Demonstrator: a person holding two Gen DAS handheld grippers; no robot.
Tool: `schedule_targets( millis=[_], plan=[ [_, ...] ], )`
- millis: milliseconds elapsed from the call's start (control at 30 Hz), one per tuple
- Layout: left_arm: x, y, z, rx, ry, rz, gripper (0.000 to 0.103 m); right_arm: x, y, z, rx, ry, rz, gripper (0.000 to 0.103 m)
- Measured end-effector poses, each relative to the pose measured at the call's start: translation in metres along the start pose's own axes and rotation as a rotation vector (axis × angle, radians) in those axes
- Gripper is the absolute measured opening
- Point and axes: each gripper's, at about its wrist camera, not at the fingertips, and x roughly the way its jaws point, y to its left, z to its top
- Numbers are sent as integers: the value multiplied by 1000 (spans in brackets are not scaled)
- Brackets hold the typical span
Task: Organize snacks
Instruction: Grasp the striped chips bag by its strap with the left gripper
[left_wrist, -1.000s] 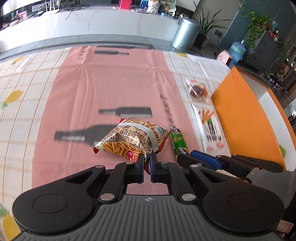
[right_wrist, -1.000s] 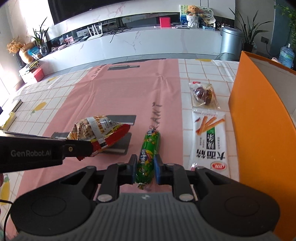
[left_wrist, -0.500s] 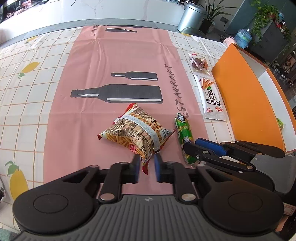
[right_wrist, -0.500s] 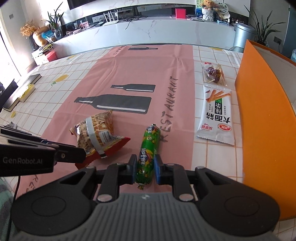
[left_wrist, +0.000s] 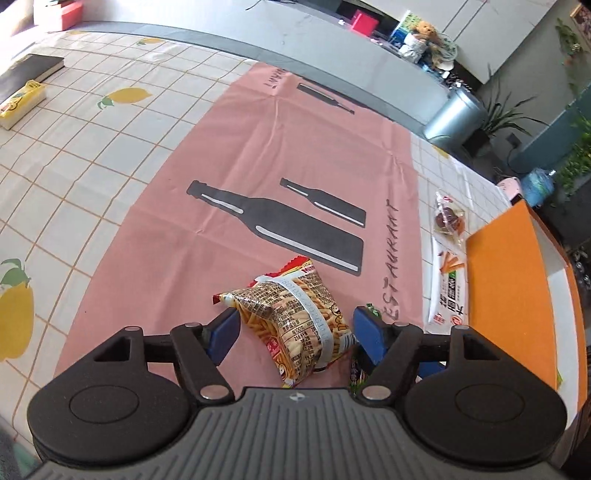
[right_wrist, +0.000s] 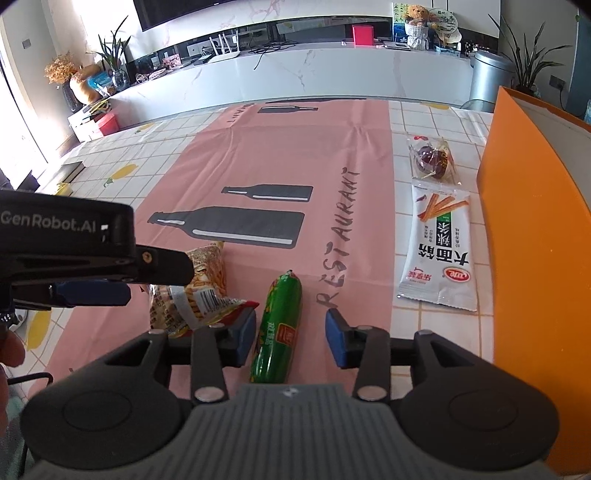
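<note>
A snack bag of fried sticks (left_wrist: 295, 317) lies on the pink cloth (left_wrist: 258, 155). My left gripper (left_wrist: 295, 338) straddles it, jaws opening wide, pads clear of the bag. The bag (right_wrist: 199, 291) also shows in the right wrist view, under the left gripper's finger (right_wrist: 162, 264). A green sausage (right_wrist: 279, 328) lies lengthwise between the opening jaws of my right gripper (right_wrist: 290, 341), and the right pad stands well apart from it. Only a sliver of the sausage (left_wrist: 371, 309) shows in the left wrist view.
An orange box (right_wrist: 535, 258) stands along the right. Beside it lie a white stick-snack packet (right_wrist: 439, 251) and a clear pack of dark fruit (right_wrist: 432, 158). A yellow carton (left_wrist: 22, 103) and a black book (left_wrist: 29, 70) sit far left. A hand (right_wrist: 7, 354) shows at the edge.
Both grippers have opened. The left one let go of the snack bag's corner and rolled, and the bag now rests on the cloth. The right one released the sausage.
</note>
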Motion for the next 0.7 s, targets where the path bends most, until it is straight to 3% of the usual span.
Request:
schedule_targets(
  millis=[533, 700],
  plan=[
    [22, -4, 7, -150, 32, 59, 83, 17, 10, 0, -14, 37, 8, 40],
    [22, 2, 9, -220, 24, 47, 83, 18, 9, 0, -5, 43, 29, 30]
  ],
)
